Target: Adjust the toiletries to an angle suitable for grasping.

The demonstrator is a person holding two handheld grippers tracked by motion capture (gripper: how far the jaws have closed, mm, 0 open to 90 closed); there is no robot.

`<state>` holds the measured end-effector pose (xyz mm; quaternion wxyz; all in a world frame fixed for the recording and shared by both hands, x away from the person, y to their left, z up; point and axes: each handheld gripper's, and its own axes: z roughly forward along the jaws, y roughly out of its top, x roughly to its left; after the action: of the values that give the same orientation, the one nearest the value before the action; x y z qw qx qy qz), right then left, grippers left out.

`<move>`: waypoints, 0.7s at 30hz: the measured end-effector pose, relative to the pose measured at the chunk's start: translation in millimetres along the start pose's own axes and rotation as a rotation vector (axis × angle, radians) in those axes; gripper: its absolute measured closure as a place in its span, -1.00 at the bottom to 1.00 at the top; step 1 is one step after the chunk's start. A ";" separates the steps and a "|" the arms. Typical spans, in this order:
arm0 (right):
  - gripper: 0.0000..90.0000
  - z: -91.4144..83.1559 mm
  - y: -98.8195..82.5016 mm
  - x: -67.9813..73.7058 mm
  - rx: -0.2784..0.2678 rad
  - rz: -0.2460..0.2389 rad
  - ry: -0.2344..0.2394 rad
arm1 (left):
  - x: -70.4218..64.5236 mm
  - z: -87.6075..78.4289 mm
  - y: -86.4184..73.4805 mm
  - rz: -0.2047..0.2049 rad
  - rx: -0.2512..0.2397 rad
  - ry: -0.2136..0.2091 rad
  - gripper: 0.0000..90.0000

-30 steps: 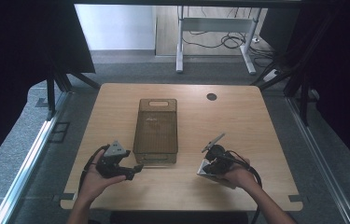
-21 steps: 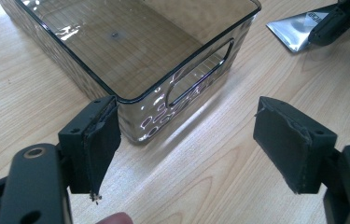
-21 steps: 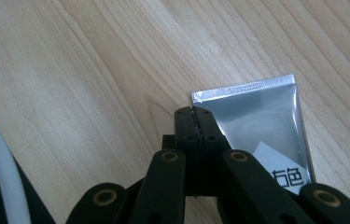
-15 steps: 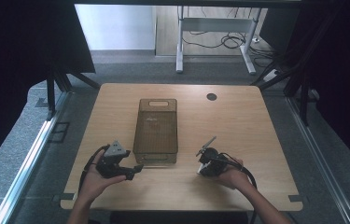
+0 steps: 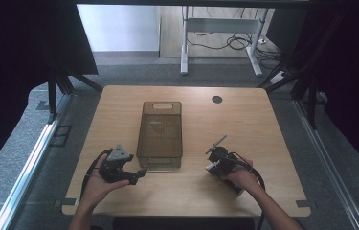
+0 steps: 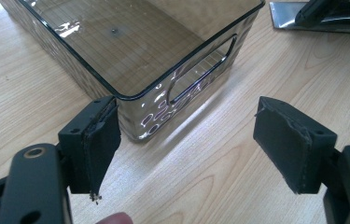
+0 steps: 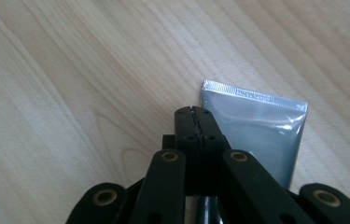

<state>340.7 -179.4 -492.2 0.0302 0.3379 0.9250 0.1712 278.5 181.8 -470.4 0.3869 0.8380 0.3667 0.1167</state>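
Right gripper (image 7: 195,111) has its jaws pressed together on the near end of a silver tube (image 7: 261,135). The tube's crimped end points away from the camera, and it sits low over the table (image 5: 273,129), right of the bin (image 5: 160,139). Whether it is lifted or resting there is unclear.

Left gripper (image 6: 186,135) has its jaws spread with nothing between them, parked at the bin's near corner (image 6: 130,100), one pad almost touching the wall. The bin is empty.

Likely step: tube grasped, transfer to the bin not yet made.

Next move probably calls for lifting the tube clear of the bin rim, carrying it left over the opening, then releasing. The left gripper could steady the bin. Risk: the thin tube may swing or slip from the pinch.
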 end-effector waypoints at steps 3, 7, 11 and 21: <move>1.00 -1.6 -1.2 -3.8 -0.007 0.014 -0.001 | 0.2 0.0 0.0 -0.001 0.000 0.000 -0.49; 1.00 -4.1 -2.7 -11.5 -0.017 0.036 -0.007 | -0.5 0.1 0.3 0.006 0.002 0.000 -0.49; 1.00 -6.0 -4.4 -18.6 -0.025 0.061 -0.010 | -0.6 0.5 0.3 0.007 0.005 0.000 -0.49; 1.00 -8.4 -12.3 -30.7 -0.038 0.103 -0.033 | -1.5 2.2 -0.1 0.009 0.014 0.007 -0.49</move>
<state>355.4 -210.1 -490.3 0.0431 0.3875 0.9022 0.1844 278.5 179.5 -471.8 0.3790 0.8419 0.3652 0.1190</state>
